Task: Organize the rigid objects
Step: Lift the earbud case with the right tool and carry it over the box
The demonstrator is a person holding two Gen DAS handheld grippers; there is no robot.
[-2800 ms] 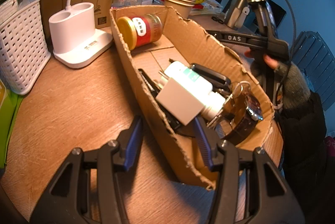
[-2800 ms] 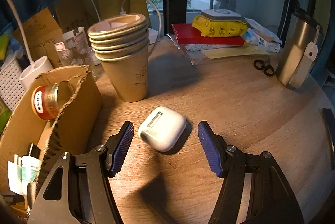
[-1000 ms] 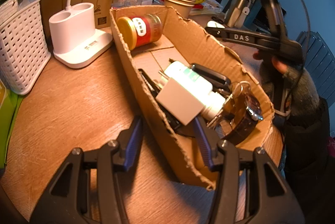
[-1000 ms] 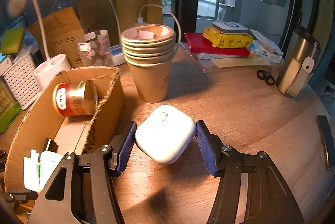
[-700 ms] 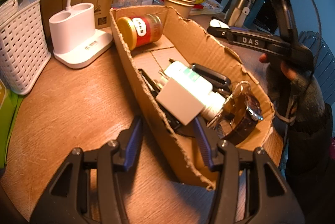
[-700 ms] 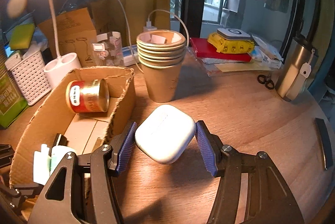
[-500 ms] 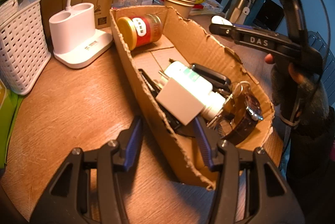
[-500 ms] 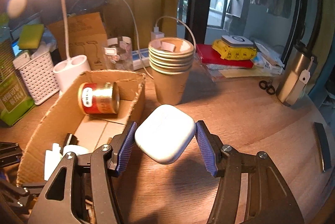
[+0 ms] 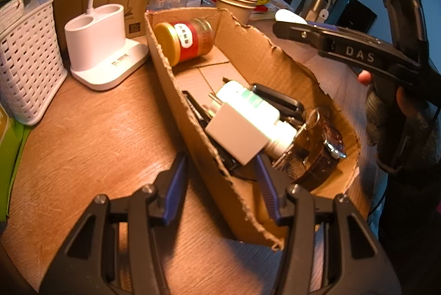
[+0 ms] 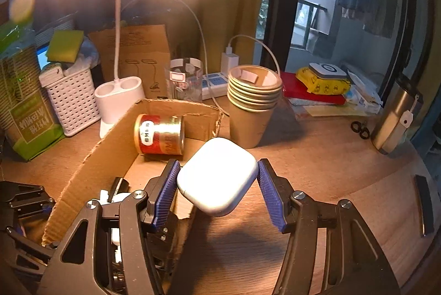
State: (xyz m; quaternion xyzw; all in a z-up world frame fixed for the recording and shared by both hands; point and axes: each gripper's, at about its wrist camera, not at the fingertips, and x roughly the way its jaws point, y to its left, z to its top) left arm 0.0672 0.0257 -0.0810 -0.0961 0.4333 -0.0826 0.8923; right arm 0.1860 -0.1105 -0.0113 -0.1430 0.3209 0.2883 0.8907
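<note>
- Your right gripper has its blue fingers clamped on both sides of the white earbud case, which hangs clear of the wooden surface
- The case sits over the near edge of the cardboard box, in front of the stack of paper cups
- Your left gripper straddles the box's near wall: one finger outside it, the other inside; the fingers stand parted and I cannot tell that either presses the cardboard
- Inside the box a red-labelled jar lies on its side at the far end; a white bottle, a grey adapter, a dark phone-like slab, keys and a watch are piled at the near end
- From the left view your right hand holds its gripper above the box's right wall
- A white lamp base and a white basket stand left of the box
</note>
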